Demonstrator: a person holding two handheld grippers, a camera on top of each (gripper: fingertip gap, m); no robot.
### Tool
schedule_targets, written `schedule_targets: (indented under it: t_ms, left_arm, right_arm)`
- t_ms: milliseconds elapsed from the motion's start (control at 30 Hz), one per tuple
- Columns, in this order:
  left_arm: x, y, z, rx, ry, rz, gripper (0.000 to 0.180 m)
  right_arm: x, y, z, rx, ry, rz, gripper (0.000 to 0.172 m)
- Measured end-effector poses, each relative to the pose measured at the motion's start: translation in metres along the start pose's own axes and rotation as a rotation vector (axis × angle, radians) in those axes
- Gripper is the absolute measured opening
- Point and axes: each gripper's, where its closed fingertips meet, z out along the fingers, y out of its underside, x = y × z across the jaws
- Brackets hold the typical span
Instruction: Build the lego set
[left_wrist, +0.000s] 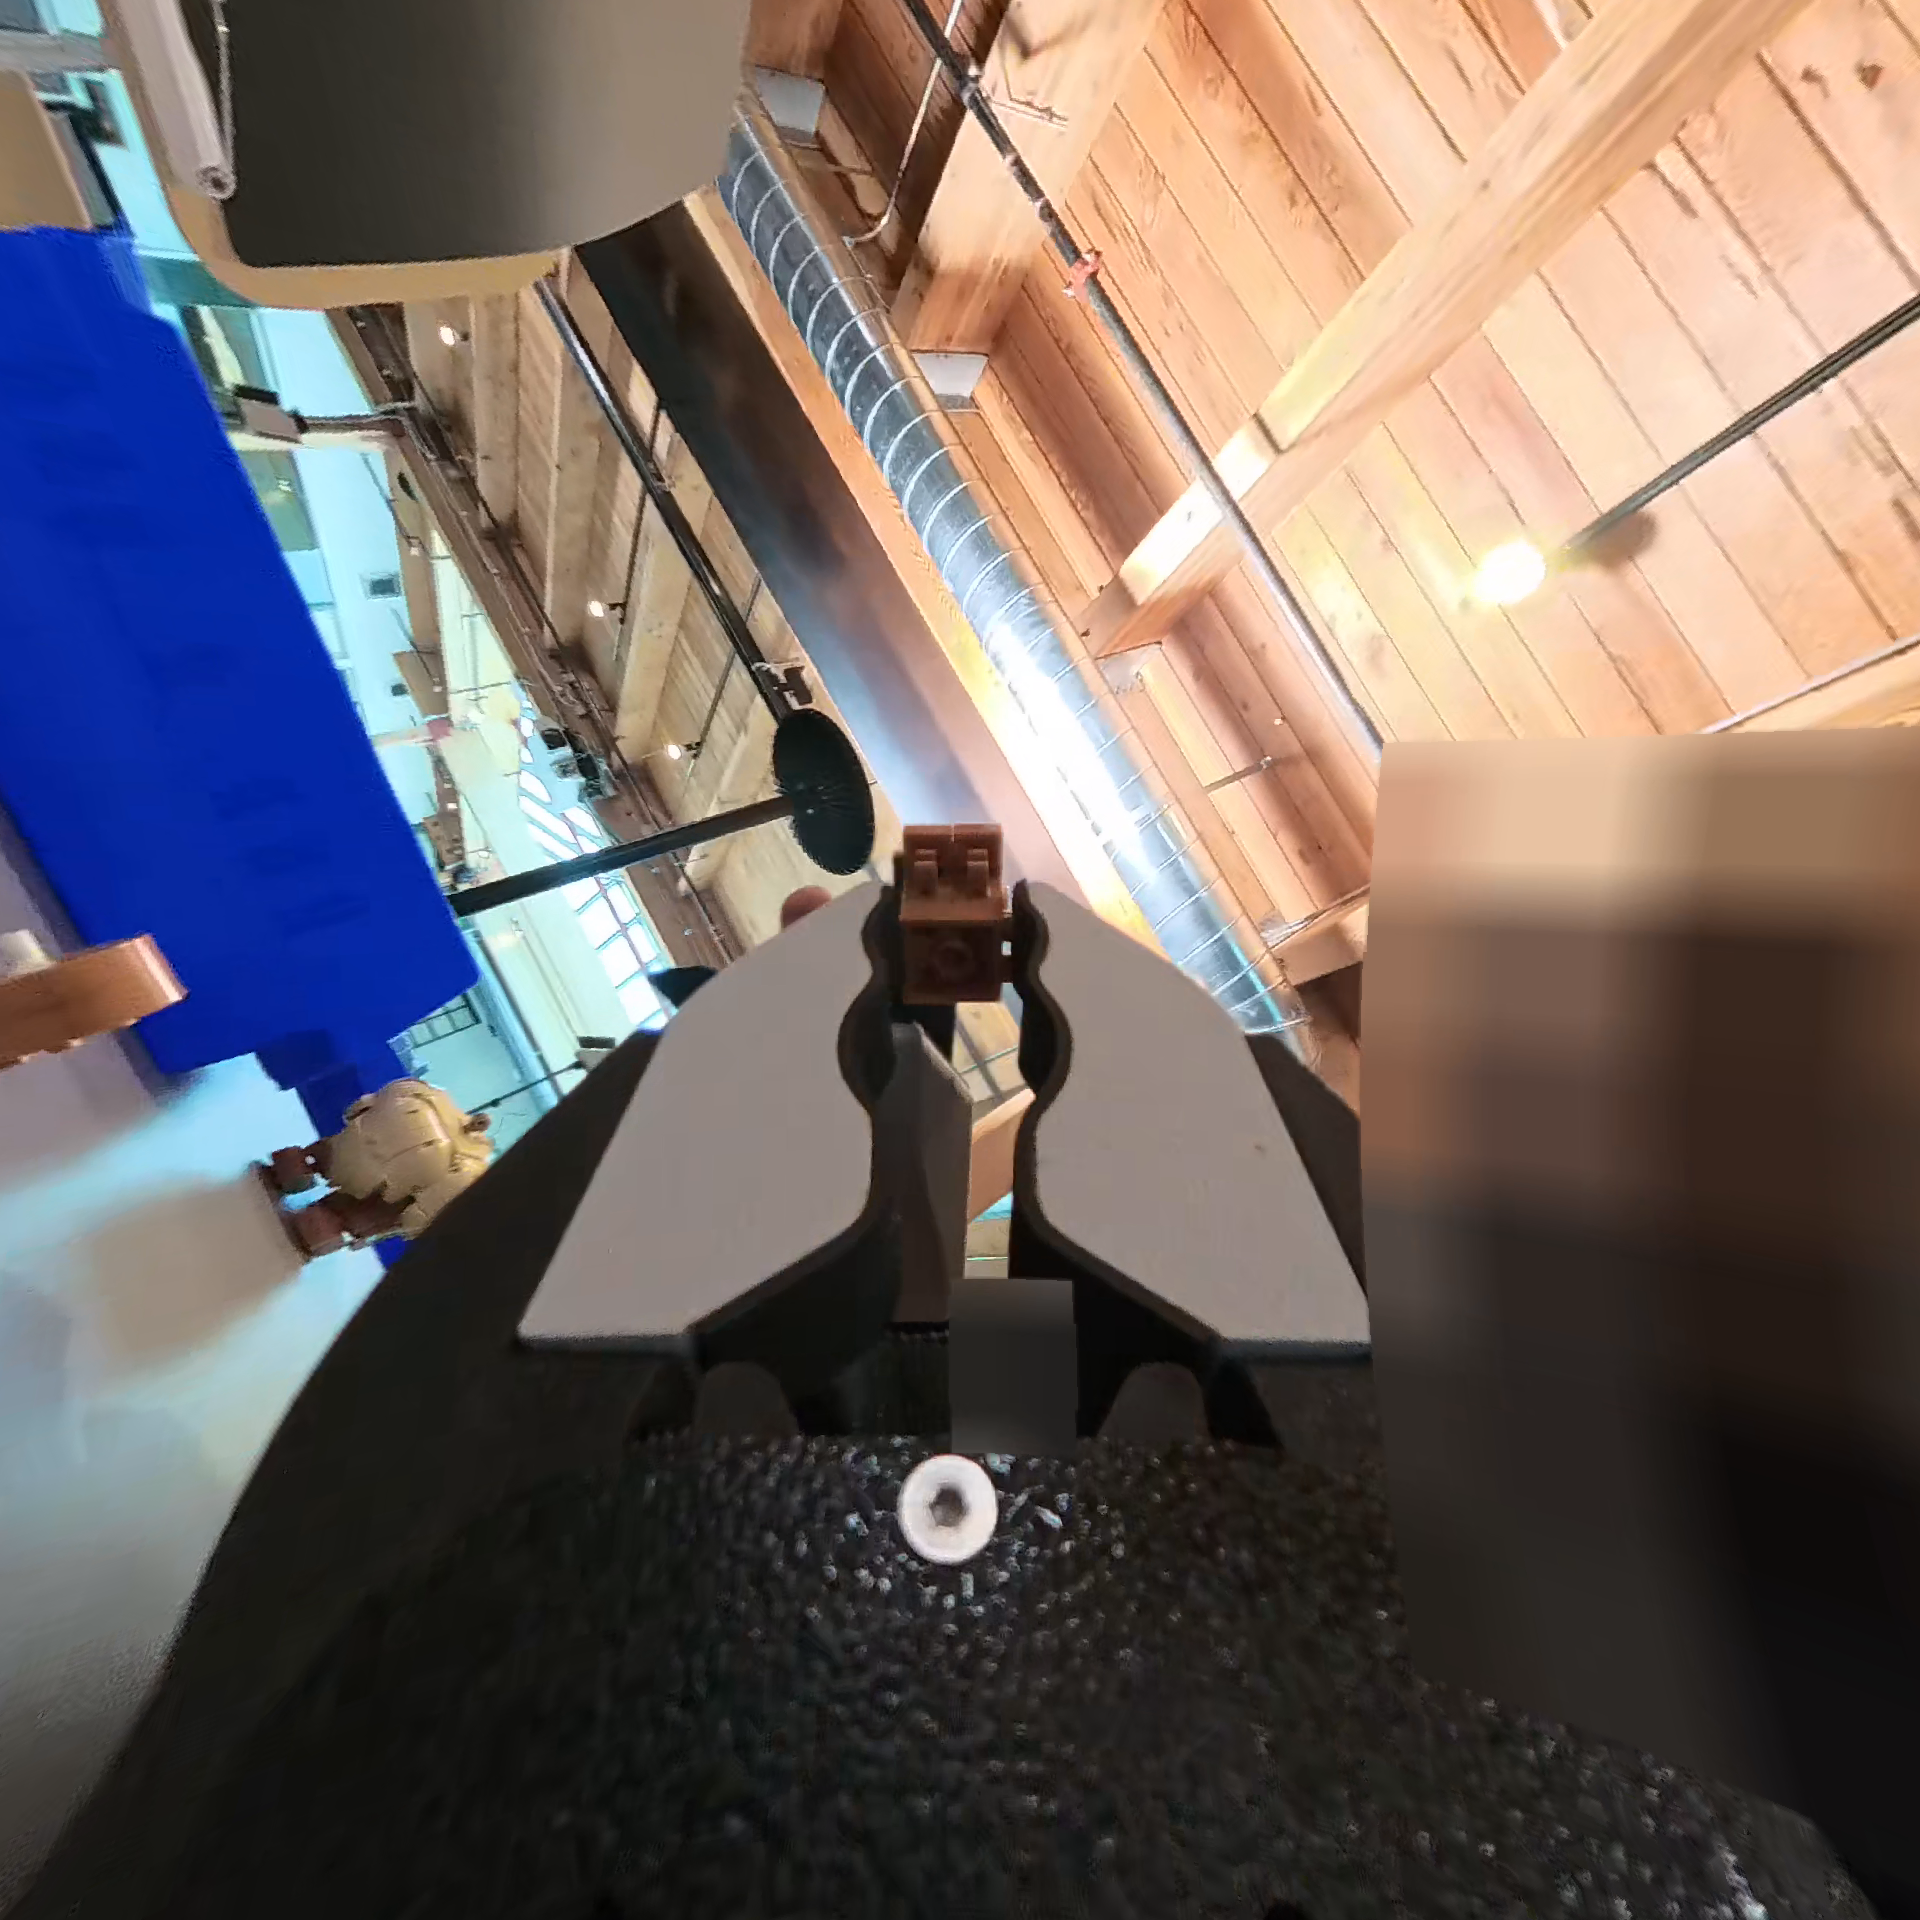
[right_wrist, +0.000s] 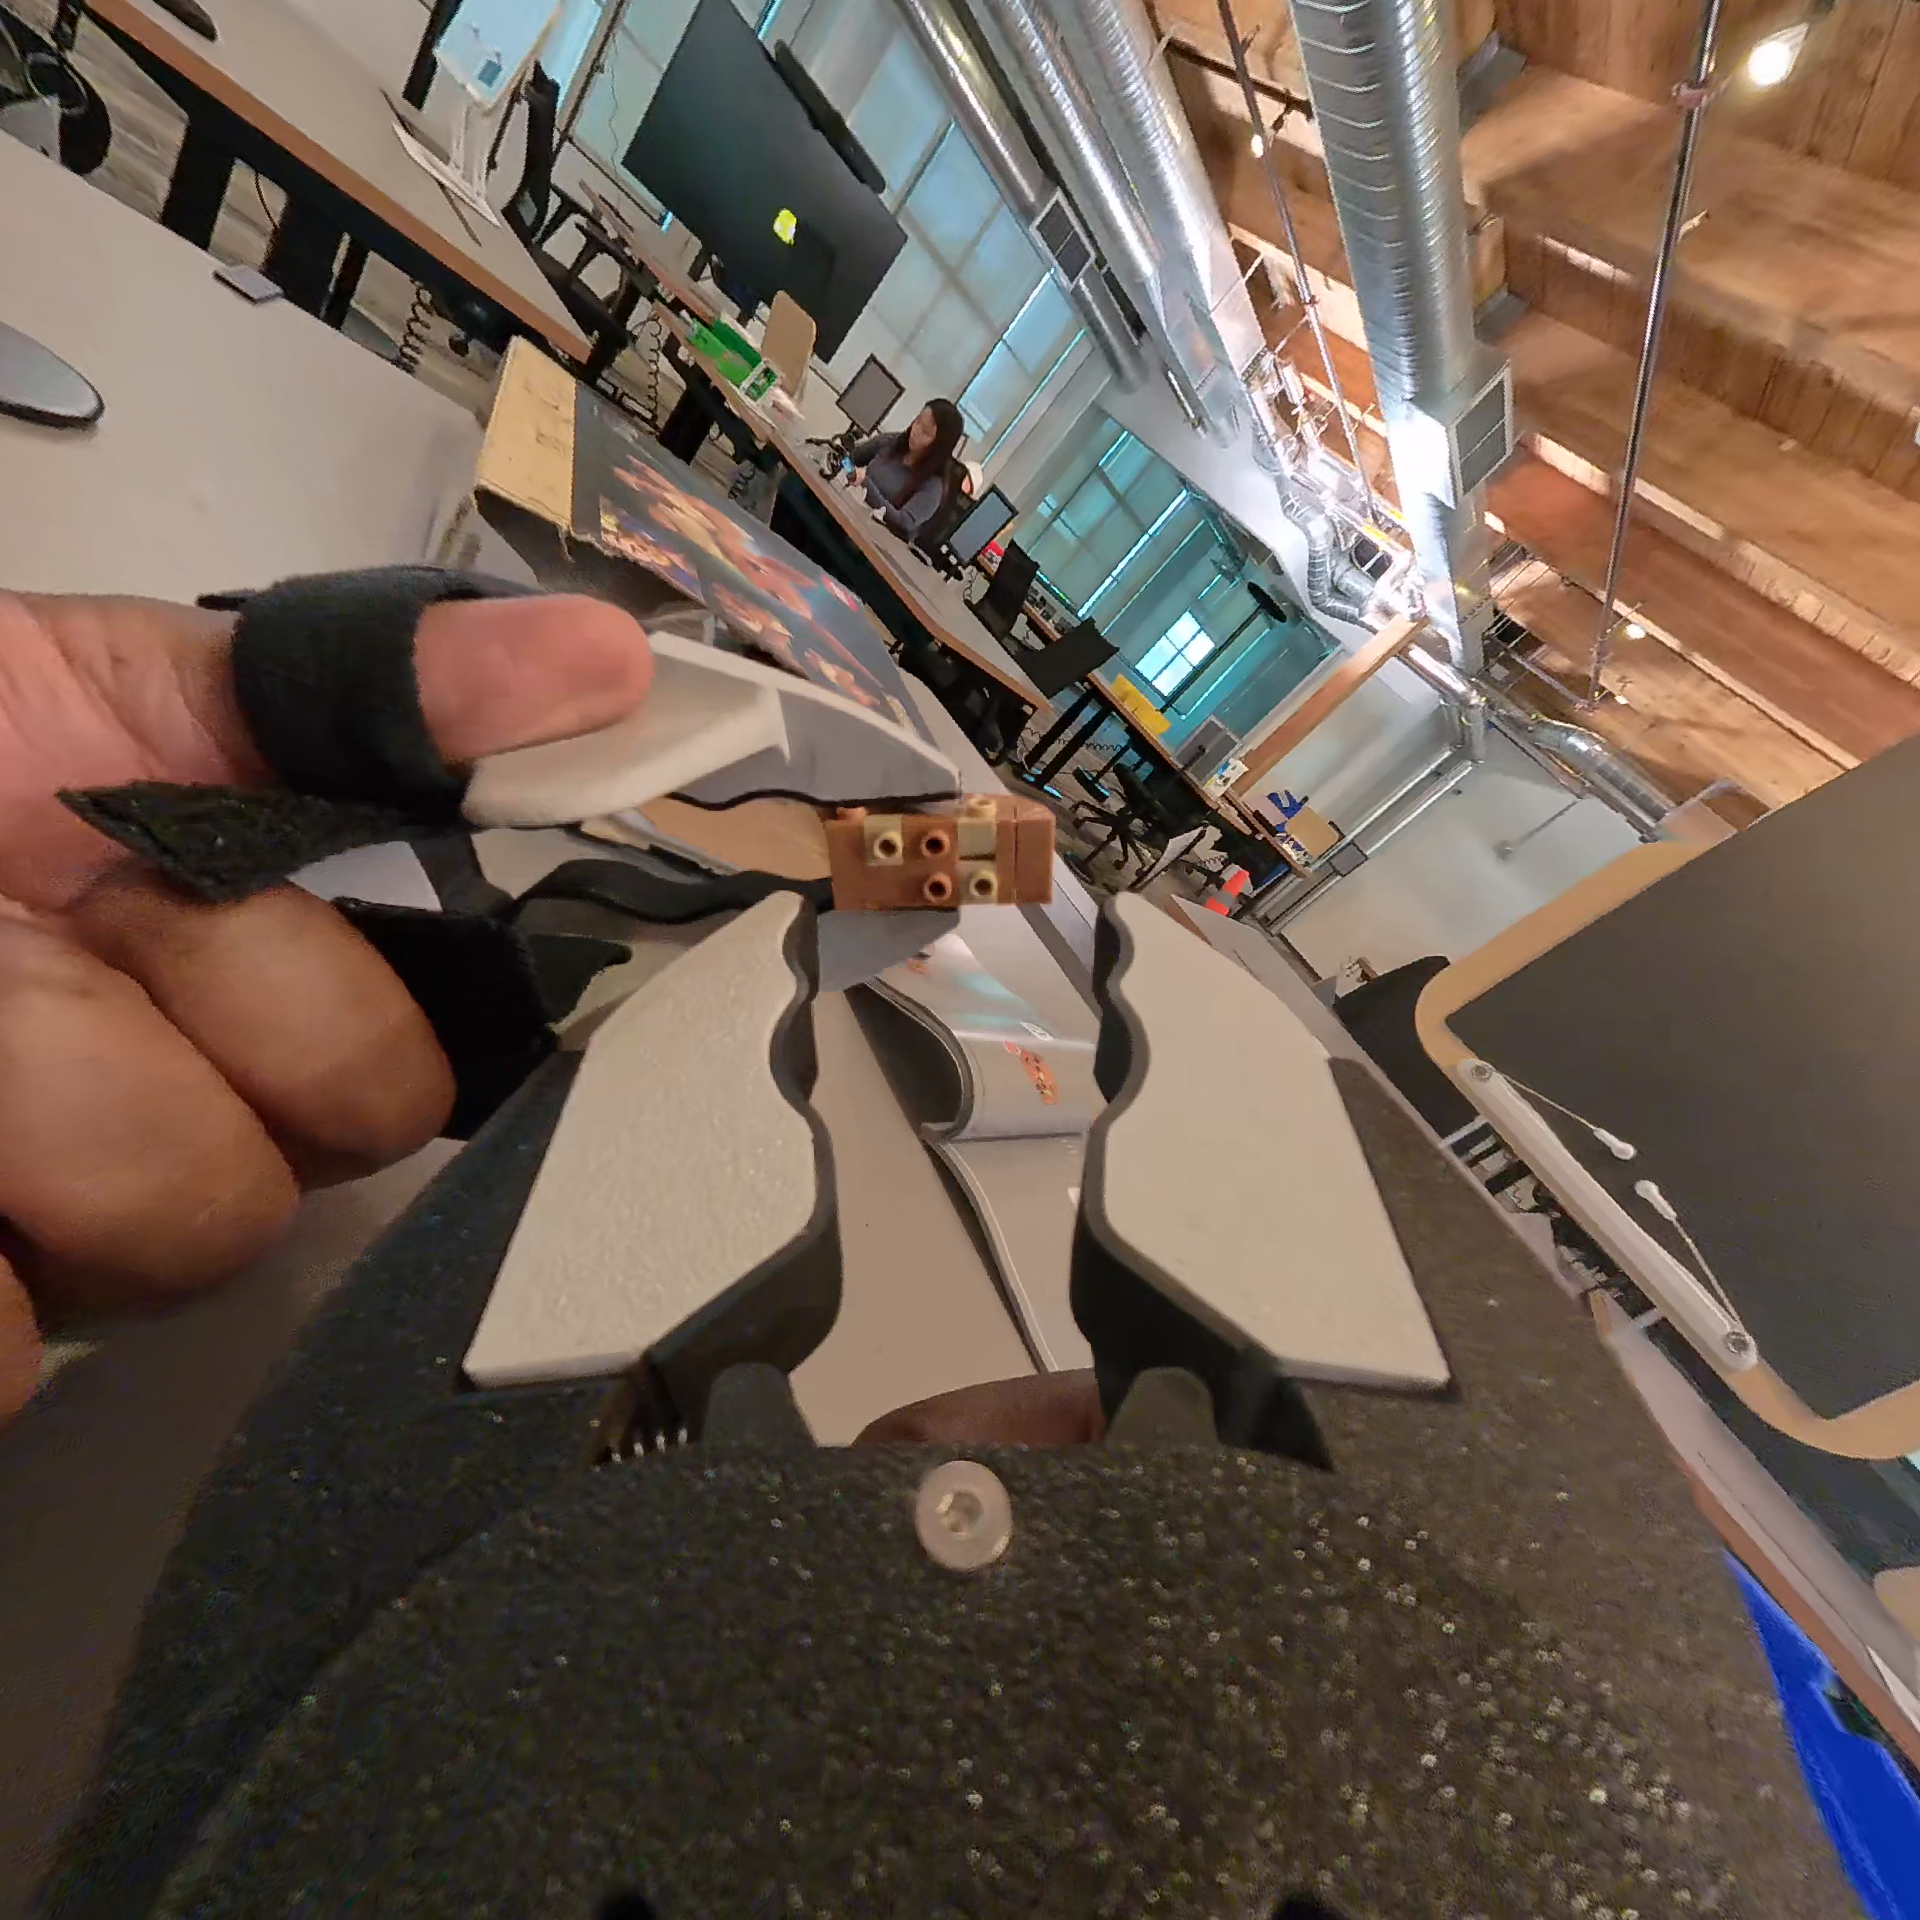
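1. The left hand-held gripper (left_wrist: 951, 940) is clenched on a small brown brick assembly (left_wrist: 951, 935), pads pressed against its two sides; the piece sticks out past the fingertips, raised against the wooden ceiling (left_wrist: 1455, 312).
2. The right hand-held gripper (right_wrist: 951, 940) is released, its fingers spread wide with nothing between them.
3. Just ahead of the right fingertips, the same brown assembly (right_wrist: 940, 854) shows tan studs, pinched by the left hand-held gripper, which a hand (right_wrist: 208, 883) holds.
4. Left of the left hand-held gripper, a tan and brown brick figure (left_wrist: 384, 1169) lies on the tabletop (left_wrist: 156, 1351), beside a blue bin (left_wrist: 156, 623).
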Motion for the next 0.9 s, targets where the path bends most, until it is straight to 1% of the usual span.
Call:
schedule_targets:
  t_ms: [167, 367, 533, 900]
  left_arm:
    - [-0.010, 0.012, 0.003, -0.039, -0.058, 0.047, 0.019]
    - [-0.017, 0.024, 0.005, -0.073, -0.091, 0.068, 0.019]
    - [-0.017, 0.032, 0.007, -0.120, -0.105, 0.117, 0.018]
    - [-0.023, 0.043, 0.009, -0.187, -0.135, 0.119, 0.018]
  right_arm:
    - [0.000, 0.003, -0.006, -0.015, 0.004, -0.046, 0.050]
    - [0.001, 0.008, -0.010, -0.021, 0.010, -0.037, 0.045]
    - [0.003, 0.006, -0.017, 0.016, -0.025, -0.005, 0.042]
    - [0.004, 0.010, -0.025, 0.022, -0.086, 0.019, 0.042]
